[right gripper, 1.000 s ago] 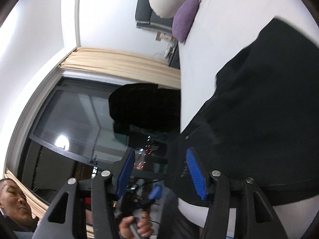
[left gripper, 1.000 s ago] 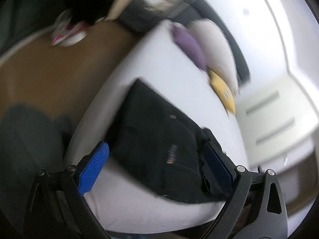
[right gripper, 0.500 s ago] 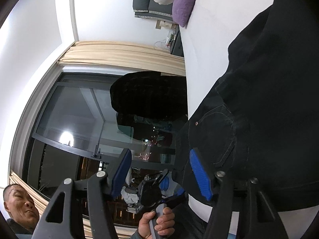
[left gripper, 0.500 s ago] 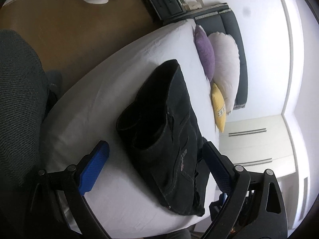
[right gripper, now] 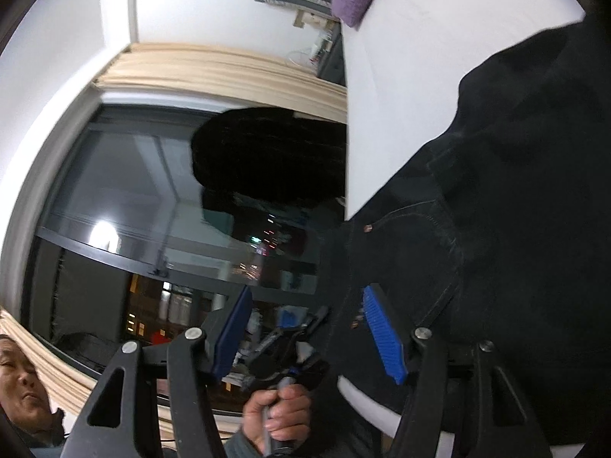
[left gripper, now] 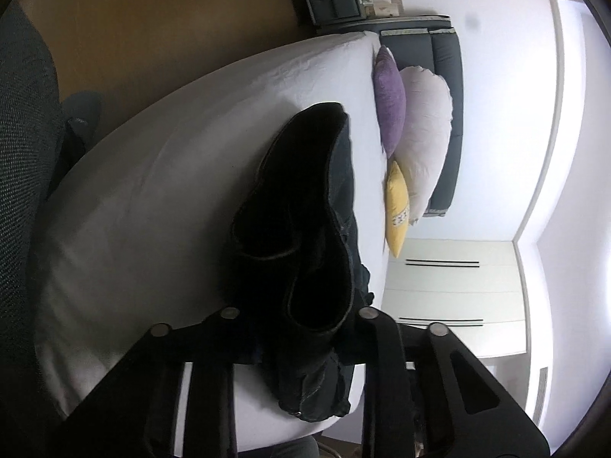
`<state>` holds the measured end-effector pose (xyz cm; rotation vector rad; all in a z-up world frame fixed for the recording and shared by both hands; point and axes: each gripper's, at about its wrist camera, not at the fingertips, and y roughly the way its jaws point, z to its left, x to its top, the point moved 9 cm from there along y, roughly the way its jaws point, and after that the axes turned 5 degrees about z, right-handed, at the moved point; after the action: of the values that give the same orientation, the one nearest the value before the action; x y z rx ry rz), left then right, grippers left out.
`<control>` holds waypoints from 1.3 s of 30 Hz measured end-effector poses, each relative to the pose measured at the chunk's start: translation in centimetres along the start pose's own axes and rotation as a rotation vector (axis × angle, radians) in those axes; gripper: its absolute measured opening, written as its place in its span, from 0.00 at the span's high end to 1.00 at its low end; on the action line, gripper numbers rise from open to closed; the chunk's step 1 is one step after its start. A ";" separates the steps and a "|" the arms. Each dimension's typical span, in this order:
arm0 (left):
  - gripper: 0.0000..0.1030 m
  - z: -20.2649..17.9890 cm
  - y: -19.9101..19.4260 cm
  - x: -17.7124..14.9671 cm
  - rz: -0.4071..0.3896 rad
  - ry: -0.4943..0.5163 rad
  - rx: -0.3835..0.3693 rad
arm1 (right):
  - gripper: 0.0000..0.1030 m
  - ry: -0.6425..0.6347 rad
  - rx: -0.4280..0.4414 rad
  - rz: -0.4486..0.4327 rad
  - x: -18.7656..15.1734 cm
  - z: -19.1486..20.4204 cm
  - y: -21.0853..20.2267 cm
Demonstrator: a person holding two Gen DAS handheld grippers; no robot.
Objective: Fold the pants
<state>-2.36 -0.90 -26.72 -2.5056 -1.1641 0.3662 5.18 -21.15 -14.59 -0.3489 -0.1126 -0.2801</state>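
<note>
1. Black pants (left gripper: 305,229): lie on the white bed (left gripper: 160,206), lengthwise toward the pillows, the near end bunched at the bed's front edge. In the right wrist view the pants (right gripper: 515,229) fill the right side; a stitched pocket and a copper rivet show.

2. Left gripper (left gripper: 298,328): its jaws have just been closing and now stand narrow, pressed on a bunched fold of the pants' near end. The pads are hidden by the dark cloth; only the black finger arms and their pivot bolts show. It points along the bed toward the headboard, angled slightly downward.

3. Right gripper (right gripper: 309,332): jaws moderately wide, both blue pads in view. The right-side pad lies against the pants' edge near the pocket; the other pad hangs clear over the dark window. No cloth is pinched between them.

4. Hand (right gripper: 278,416): seen in the right wrist view, low in the frame, fingers curled round a dark handle.

5. Pillows at the head of the bed: purple (left gripper: 389,103), white (left gripper: 424,133), yellow (left gripper: 397,210), propped against a dark headboard (left gripper: 446,87).

6. Surroundings: brown floor (left gripper: 152,30), beige curtain (right gripper: 229,72), dark window (right gripper: 114,210).
</note>
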 end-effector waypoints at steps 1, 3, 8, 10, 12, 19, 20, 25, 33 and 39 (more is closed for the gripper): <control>0.82 -0.3 -0.2 -0.1 -0.002 0.011 0.000 | 0.37 0.000 -0.036 0.014 0.4 -0.5 0.2; 0.84 -0.9 -0.4 -0.2 -0.006 0.040 0.001 | 0.37 0.004 -0.083 0.042 1.5 -1.4 0.5; 0.84 -2.4 -0.5 -0.5 -0.008 0.101 0.018 | 0.36 0.070 -0.248 0.158 3.0 -5.6 2.0; 0.84 -3.0 -0.3 -0.6 -0.010 0.134 0.034 | 0.37 0.117 -0.338 0.214 2.5 -8.6 2.8; 0.84 -3.8 -0.2 -0.7 -0.012 0.174 0.044 | 0.39 0.103 -0.313 0.167 2.9 -9.1 2.5; 0.85 -7.7 0.4 -1.0 -0.023 0.317 0.089 | 0.38 -0.030 -0.357 0.099 1.7 -8.2 1.9; 0.85 -8.3 0.4 -1.1 -0.025 0.338 0.100 | 0.39 -0.012 -0.338 0.093 1.9 -8.1 1.6; 0.85 -13.1 1.4 -2.5 -0.034 0.512 0.167 | 0.36 0.024 -0.251 0.070 2.8 -5.2 -0.9; 0.85 -22.6 9.3 -13.3 0.097 0.955 0.235 | 0.29 -0.018 -0.195 0.097 4.1 -1.7 -6.1; 0.85 -22.5 20.2 -24.0 0.304 1.177 0.299 | 0.20 0.002 -0.145 0.031 5.0 -3.2 -13.2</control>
<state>4.74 -36.21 -12.78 -2.0105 -0.2250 -0.7330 6.33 -35.44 -12.50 -0.4943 -0.0848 -0.2585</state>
